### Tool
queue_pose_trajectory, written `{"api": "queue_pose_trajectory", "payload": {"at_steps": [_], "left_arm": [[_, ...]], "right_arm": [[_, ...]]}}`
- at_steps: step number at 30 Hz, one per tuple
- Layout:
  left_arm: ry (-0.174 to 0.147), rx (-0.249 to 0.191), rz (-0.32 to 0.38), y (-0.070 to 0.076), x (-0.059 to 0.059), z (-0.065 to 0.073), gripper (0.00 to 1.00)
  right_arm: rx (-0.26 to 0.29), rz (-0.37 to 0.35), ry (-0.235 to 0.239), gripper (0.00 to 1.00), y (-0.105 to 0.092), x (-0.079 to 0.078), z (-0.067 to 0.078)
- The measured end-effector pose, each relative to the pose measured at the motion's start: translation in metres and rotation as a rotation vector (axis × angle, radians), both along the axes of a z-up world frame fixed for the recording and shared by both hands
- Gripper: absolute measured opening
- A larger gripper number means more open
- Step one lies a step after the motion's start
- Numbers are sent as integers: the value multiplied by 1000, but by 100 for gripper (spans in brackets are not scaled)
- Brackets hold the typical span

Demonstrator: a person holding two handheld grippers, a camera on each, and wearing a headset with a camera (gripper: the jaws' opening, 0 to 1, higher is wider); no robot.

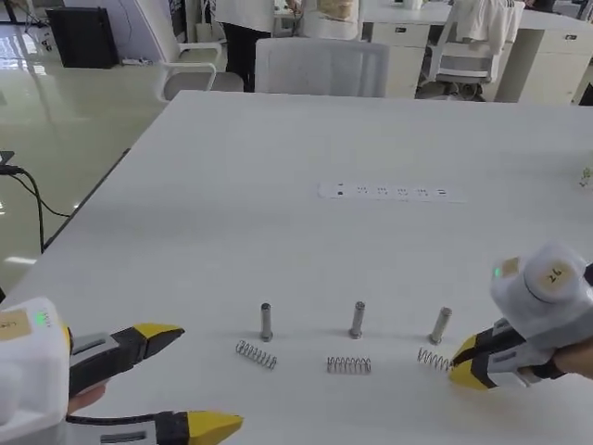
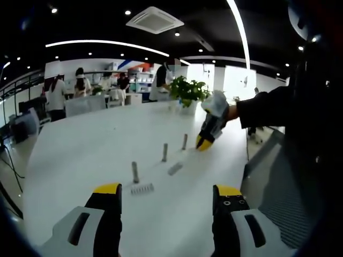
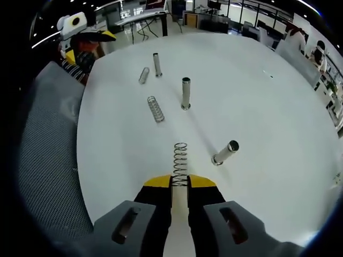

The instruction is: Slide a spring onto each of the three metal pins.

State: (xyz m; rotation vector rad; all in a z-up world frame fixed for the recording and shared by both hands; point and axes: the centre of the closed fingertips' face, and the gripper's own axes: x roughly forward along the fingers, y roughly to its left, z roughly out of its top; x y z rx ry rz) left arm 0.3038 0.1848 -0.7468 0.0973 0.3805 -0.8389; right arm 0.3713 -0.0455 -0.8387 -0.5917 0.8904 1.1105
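Steel coil spring [image 3: 180, 158] pinched in right claw [image 3: 180, 180] | left claw [image 2: 168, 189] spread | smooth cylindrical pins [image 1: 357, 320] nearby

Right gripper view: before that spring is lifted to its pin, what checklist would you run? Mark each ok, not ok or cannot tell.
1. Right gripper closed on the right spring, at its near end: ok.
2. Right pin bare and standing: ok.
3. Right spring in line with right pin: not ok, it lies flat on the table.
4. Left gripper open, away from the right pin: ok.
5. Grip firm enough to lift: cannot tell.
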Motion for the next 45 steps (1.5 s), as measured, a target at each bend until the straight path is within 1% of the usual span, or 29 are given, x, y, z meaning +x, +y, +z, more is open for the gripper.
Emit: {"api": "queue_pose_trajectory", "payload": {"at_steps": [5, 7, 11, 13, 15, 20, 24, 26, 32, 35, 37, 44, 45], "left_arm": [[4, 13, -52, -10, 4, -4, 63], [10, 18, -73, -14, 6, -7, 63], [19, 33, -106, -20, 10, -13, 62], [17, 39, -123, -23, 10, -14, 62], [22, 45, -146, -28, 12, -16, 61], [35, 57, -198, -41, 18, -23, 60], [47, 64, -244, -54, 20, -27, 58], [51, 76, -264, -59, 20, -31, 57], [71, 89, -302, -71, 19, -40, 54], [69, 94, -325, -76, 18, -41, 50], [69, 93, -333, -79, 18, -41, 49], [60, 93, -368, -90, 15, -40, 44], [55, 94, -374, -91, 14, -39, 42]], "right_arm": [[24, 73, 5, 7, 21, -12, 19], [24, 107, -2, 7, 30, -16, 25], [22, 156, -15, 7, 45, -19, 34], [22, 182, -12, 7, 52, -22, 36], [17, 201, -13, 7, 58, -23, 36], [-5, 277, -11, 7, 75, -31, 38], [-8, 318, -10, 7, 86, -35, 40], [-15, 337, -10, 7, 91, -37, 39], [-15, 383, -6, 7, 104, -45, 38], [-19, 408, -5, 7, 111, -49, 37], [-23, 424, -8, 7, 115, -51, 38], [-40, 482, -17, 7, 121, -58, 40], [-41, 487, -17, 7, 121, -58, 40]]}}
